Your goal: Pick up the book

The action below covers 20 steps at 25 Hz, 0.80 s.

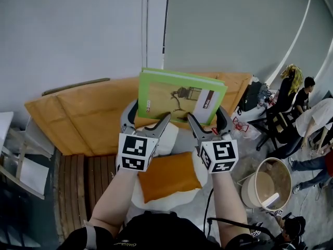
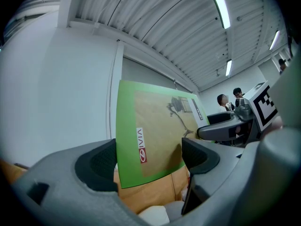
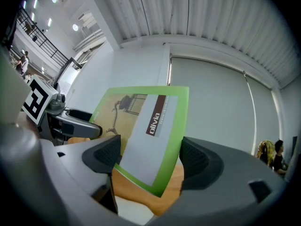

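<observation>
A thin green book (image 1: 179, 94) with a tan cover picture and a grey label is held upright in the air in front of a grey wall. My left gripper (image 1: 152, 111) is shut on its lower left corner. My right gripper (image 1: 206, 113) is shut on its lower right corner. In the left gripper view the book (image 2: 150, 126) stands between the two dark pads of that gripper (image 2: 149, 157), and the right gripper shows beyond it. In the right gripper view the book (image 3: 148, 135) fills the gap of that gripper (image 3: 150, 157) in the same way.
Below the book lie a wide orange padded sheet (image 1: 86, 116) and an orange cushion (image 1: 169, 177) on a white seat (image 1: 156, 199). Wooden slats (image 1: 78, 189) are at the lower left. A round basket (image 1: 270, 184) stands at the right, with seated people (image 1: 294, 92) beyond it.
</observation>
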Each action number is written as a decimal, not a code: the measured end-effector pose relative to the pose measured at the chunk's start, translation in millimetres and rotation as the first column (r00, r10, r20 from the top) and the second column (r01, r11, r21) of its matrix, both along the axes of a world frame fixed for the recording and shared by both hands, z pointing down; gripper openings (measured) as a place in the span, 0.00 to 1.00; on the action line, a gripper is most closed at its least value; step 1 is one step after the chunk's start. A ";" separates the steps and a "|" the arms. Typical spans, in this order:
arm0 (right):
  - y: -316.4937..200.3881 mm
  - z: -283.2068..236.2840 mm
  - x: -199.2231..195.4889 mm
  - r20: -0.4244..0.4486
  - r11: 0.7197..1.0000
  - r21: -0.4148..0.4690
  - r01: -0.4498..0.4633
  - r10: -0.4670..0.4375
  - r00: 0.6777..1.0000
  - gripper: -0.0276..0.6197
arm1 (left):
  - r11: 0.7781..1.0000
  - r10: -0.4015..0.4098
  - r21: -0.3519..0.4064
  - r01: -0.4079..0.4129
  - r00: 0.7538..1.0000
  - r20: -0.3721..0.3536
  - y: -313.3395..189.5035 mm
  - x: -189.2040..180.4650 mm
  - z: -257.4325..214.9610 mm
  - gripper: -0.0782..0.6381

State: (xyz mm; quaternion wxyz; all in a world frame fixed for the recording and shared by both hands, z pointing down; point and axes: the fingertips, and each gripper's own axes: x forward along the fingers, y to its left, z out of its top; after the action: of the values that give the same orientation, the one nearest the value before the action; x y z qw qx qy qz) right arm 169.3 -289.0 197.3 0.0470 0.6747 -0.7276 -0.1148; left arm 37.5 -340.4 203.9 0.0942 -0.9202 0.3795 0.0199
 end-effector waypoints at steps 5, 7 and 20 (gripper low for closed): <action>-2.1 1.4 1.2 0.005 1.000 0.000 0.002 -0.002 1.000 0.62 | 1.000 -0.003 0.003 0.003 1.000 0.001 -1.4 0.9 0.1 0.71; -2.7 1.7 1.8 0.004 1.000 0.001 0.002 -0.002 1.000 0.62 | 1.000 -0.004 0.004 0.004 1.000 0.000 -1.9 1.3 0.3 0.71; -4.6 3.4 2.5 0.005 1.000 -0.005 0.005 -0.005 1.000 0.62 | 1.000 -0.009 -0.001 0.009 1.000 0.008 -2.5 1.9 1.9 0.71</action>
State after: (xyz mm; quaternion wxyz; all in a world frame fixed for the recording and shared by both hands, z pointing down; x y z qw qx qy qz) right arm 171.8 -293.6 200.7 0.0466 0.6732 -0.7296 -0.1112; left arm 39.5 -342.9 205.9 0.0952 -0.9186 0.3831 0.0158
